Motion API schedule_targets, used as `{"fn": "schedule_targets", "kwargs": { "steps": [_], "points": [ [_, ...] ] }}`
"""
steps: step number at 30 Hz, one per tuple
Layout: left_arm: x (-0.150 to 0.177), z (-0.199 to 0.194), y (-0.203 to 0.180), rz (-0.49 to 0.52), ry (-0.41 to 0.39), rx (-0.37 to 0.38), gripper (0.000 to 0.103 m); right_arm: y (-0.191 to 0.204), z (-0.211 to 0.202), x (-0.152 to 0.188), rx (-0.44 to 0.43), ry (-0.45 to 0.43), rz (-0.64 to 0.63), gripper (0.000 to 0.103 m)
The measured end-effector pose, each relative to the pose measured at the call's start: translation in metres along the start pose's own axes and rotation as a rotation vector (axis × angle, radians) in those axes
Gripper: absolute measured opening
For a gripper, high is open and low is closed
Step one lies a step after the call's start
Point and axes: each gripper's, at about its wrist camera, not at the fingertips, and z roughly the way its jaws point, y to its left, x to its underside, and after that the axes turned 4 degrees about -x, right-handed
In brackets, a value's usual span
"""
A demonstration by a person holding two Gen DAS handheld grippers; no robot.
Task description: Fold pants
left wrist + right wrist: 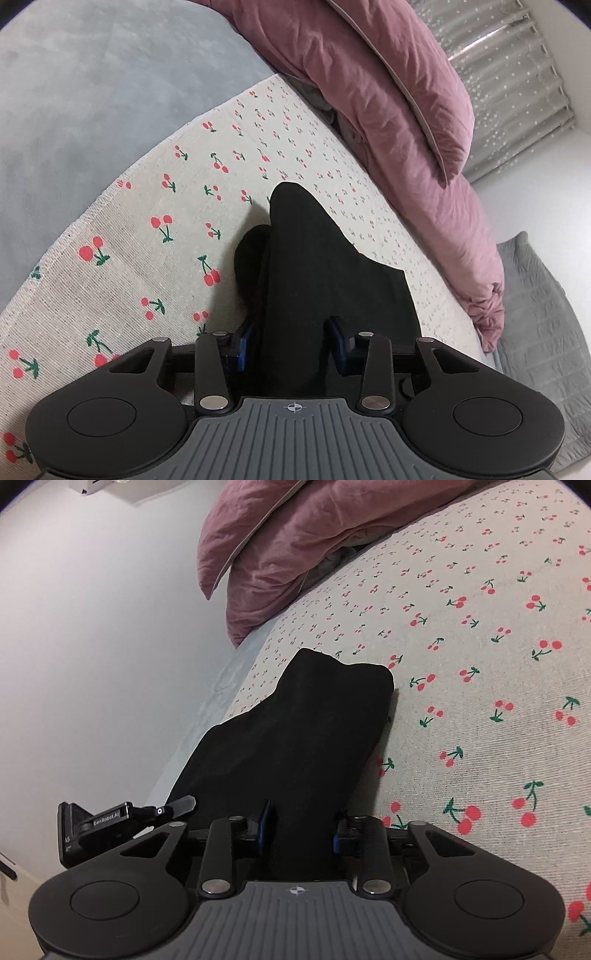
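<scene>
Bed under grey sheet, carrying cherry-print cloth with black pants lying on it; mauve duvet heaped at far side, well apart from pants. Pants bunched in both views, ridge of fabric running forward from each tool.

Left gripper: fingers clamped on a thick fold of pants. Right gripper: fingers likewise clamped on pants fabric, blue pads pressed against cloth on both sides.

Risks noted, as judgement:
- Uneven layers caught in either grip, likely to give a crooked fold once lifted
- Thick bunch in shallow grip, liable to slip out under pull
- Cherry-print cloth possibly dragged along if pinched underneath; not determinable from these views
- Two tools close together at near edge, some risk of collision

Containers: none in view, nothing stored or held in any
</scene>
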Motion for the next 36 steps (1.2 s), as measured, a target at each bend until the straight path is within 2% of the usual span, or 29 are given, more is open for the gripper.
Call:
{"fn": "schedule_targets", "kwargs": {
  "steps": [7,11,13,15,19,23,28,31,36],
  "points": [
    [0.003,0.001,0.003,-0.034,-0.016,0.014,0.034,0.000,-0.004,0.004,-0.011,0.001,-0.007,0.024],
    [0.010,0.001,0.007,-0.080,-0.046,0.035,0.026,0.008,-0.004,0.009,0.016,-0.027,-0.049,0.019],
    [0.015,-0.001,0.003,-0.080,-0.072,0.029,0.023,0.016,-0.006,0.012,0.041,-0.047,-0.084,0.016],
    [0.020,-0.005,-0.006,-0.061,-0.095,0.015,0.021,0.021,-0.015,0.012,0.028,-0.069,-0.087,0.014],
    [0.026,-0.010,-0.034,-0.007,-0.111,0.007,0.019,0.021,-0.039,0.008,0.015,-0.085,-0.063,0.013],
    [0.038,0.002,-0.075,0.068,-0.084,-0.002,0.019,0.015,-0.074,0.005,0.040,-0.098,-0.063,0.013],
    [0.059,0.030,-0.131,0.115,-0.019,-0.007,0.019,0.000,-0.132,-0.005,0.092,-0.134,-0.035,0.013],
    [0.075,0.052,-0.164,0.120,0.029,0.018,0.018,-0.011,-0.173,-0.014,0.139,-0.159,-0.035,0.013],
    [0.105,0.086,-0.219,0.184,0.098,0.066,0.018,-0.028,-0.234,-0.021,0.223,-0.187,-0.036,0.013]
  ]
}}
